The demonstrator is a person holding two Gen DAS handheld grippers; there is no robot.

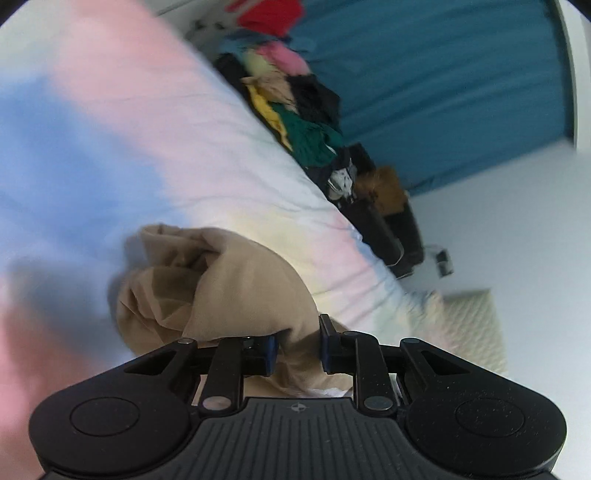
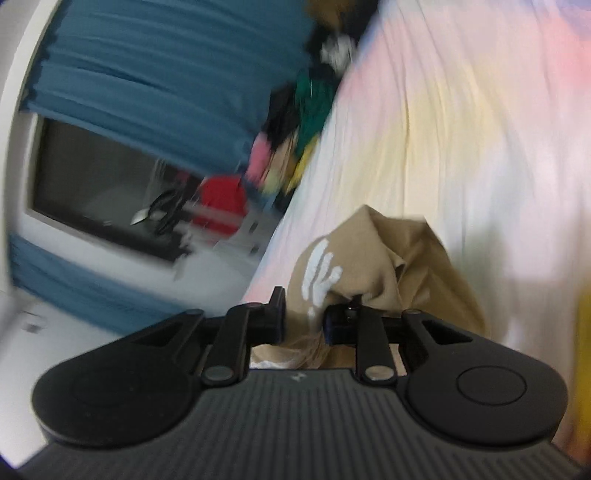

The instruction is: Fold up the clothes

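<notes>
On the bed, over a pastel tie-dye bedsheet (image 1: 122, 122) of pink, blue, white and pale yellow, lay a bunched tan garment (image 1: 221, 284). It was crumpled rather than flat, with deep folds and a shadowed hollow near its middle. In the left wrist view the left gripper (image 1: 297, 349) had its jaws pinching a fold of the tan cloth, which filled the narrow gap between the blue-padded fingertips (image 1: 272, 350) and ran back under the gripper body. In the right wrist view the right gripper (image 2: 303, 319) likewise had its jaws closed on the same garment (image 2: 391, 254), gripping it just beside a white printed mark (image 2: 319, 271) on the fabric. Both views were blurred.

Along the far edge of the bed lay a heap of mixed clothes (image 1: 295, 110): a dark green piece (image 1: 310, 140), something yellow, something pink, black items and a brown one (image 1: 384, 188). A red object (image 1: 269, 14) stood beyond the heap, too blurred to identify. Blue curtains (image 1: 443, 81) hung behind the pile against a white wall. A cream quilted pillow (image 1: 472, 325) sat at the bed's edge near the left gripper. The right wrist view also showed a window (image 2: 107, 184) between the curtains (image 2: 166, 74).
</notes>
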